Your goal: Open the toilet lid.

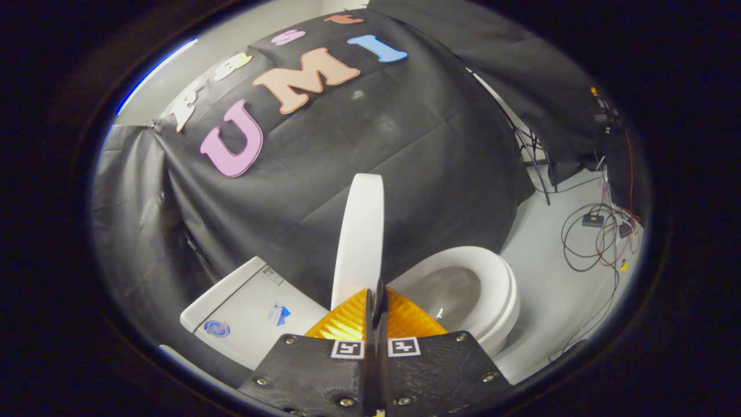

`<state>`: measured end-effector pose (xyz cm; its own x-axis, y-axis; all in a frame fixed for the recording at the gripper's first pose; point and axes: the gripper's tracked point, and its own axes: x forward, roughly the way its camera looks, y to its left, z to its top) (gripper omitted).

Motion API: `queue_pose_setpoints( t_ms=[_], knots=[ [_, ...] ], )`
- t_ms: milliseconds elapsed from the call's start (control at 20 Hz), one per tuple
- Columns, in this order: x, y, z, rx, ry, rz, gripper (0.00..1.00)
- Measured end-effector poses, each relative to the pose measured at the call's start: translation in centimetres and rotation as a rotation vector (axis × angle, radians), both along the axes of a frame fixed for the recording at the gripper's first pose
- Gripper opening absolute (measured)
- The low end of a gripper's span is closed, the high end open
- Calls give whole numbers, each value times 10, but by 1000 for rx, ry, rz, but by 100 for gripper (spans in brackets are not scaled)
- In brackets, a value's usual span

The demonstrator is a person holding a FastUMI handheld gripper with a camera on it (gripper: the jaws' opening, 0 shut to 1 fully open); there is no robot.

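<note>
The white toilet lid (360,231) stands raised, nearly upright and edge-on, between the tank (249,315) and the bowl. The seat (502,278) lies down around the open bowl (448,292). My gripper (377,289) is shut, its orange-backed fingers (347,321) pressed together with only a thin slit and nothing visibly between them. The fingertips sit right at the lid's lower near edge; the lid's base is hidden behind them, so I cannot tell whether they touch it.
The black cloth wall (405,162) hangs close behind the toilet. On the pale floor (544,289) to the right of the bowl lie tangled cables and small boxes (596,231). A thin stand leg (535,168) leans near the cloth's edge.
</note>
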<state>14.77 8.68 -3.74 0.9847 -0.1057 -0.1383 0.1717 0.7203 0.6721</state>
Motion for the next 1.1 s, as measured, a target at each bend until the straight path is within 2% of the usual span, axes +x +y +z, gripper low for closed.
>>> queue_pose_setpoints(
  t_ms=[700, 1100],
  knots=[
    [8, 81, 77, -236, 1, -26, 1],
    [13, 130, 103, -364, 3, 7, 1]
  ],
)
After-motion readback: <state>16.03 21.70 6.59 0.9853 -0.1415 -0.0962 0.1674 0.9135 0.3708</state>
